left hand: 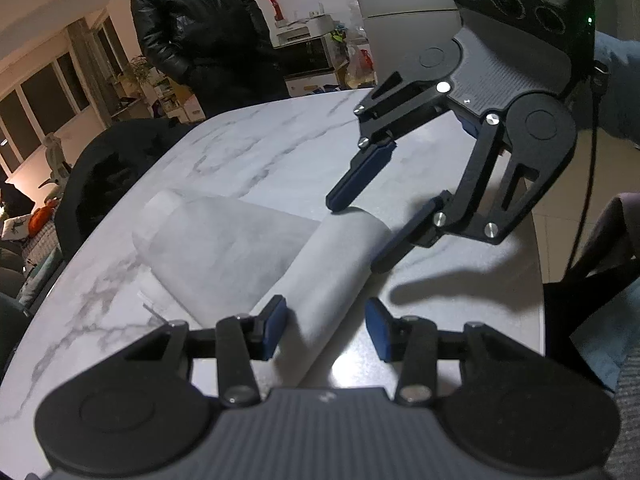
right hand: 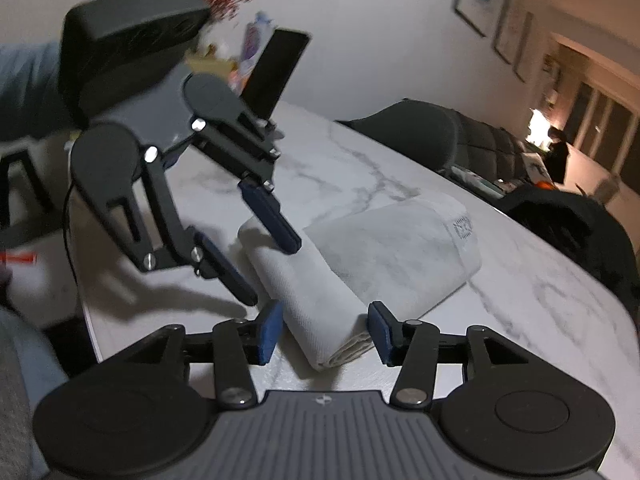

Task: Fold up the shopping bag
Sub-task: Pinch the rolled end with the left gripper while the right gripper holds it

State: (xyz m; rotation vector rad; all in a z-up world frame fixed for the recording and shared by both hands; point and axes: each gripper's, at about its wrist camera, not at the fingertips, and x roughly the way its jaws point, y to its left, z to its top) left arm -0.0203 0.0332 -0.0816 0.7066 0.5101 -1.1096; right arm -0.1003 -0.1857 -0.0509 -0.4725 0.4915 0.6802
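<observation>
Each black tool (left hand: 326, 330) has blue pads (left hand: 276, 328), silver screws, a ribbed grey body.

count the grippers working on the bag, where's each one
2. The left gripper straddles one end of the rolled part of the white shopping bag, jaws open. The right gripper straddles the opposite end, also open. Both sit over the marble table.

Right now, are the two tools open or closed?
Left tool: open, straddling one end of the rolled bag, not squeezing it.
Right tool: open, straddling the other end.
</observation>
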